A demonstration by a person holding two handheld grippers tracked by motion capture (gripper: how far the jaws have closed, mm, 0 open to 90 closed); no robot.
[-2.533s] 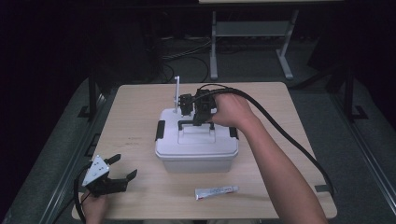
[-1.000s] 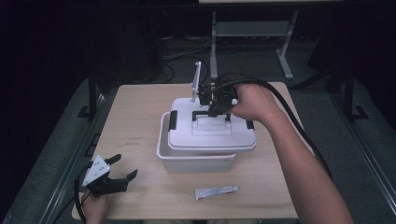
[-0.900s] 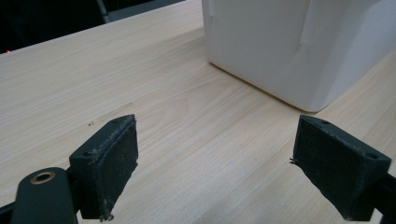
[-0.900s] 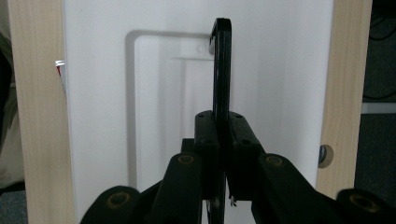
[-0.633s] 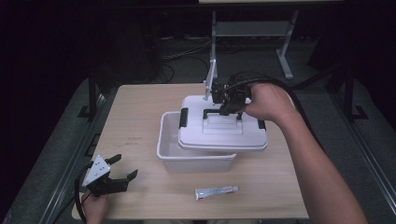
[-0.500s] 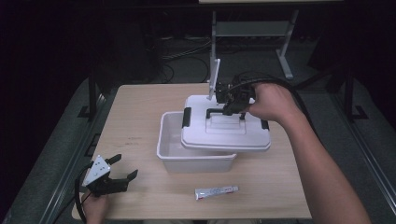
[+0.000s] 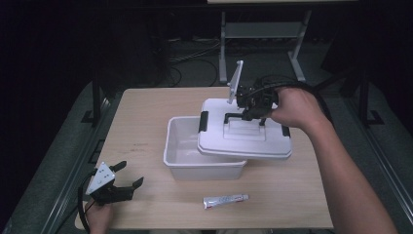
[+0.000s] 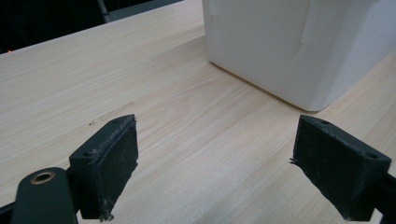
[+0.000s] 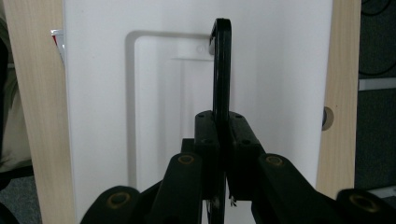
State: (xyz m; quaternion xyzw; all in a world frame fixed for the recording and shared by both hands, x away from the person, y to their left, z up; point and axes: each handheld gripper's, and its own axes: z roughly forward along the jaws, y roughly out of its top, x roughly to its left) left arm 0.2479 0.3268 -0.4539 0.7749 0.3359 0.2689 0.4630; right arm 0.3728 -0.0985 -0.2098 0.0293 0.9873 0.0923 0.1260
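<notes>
R gripper (image 7: 249, 108) lifts lid (image 7: 243, 139) over wood table (image 7: 146, 112).

light falls from overhead onto the pale wooden tabletop (image 7: 146, 122), which stands bright while the floor and room around it sink into near black. the white plastic lid with black handle (image 7: 243, 136) nearly blows out, its surface detail washed flat; in the right gripper view the handle throws a soft grey shadow across it. the high view is soft and a little grainy. in the left gripper view the wood grain is crisp, the white plastic tub (image 8: 299, 42) slightly hazy, and the near black jaws blur at the bottom edge.
</notes>
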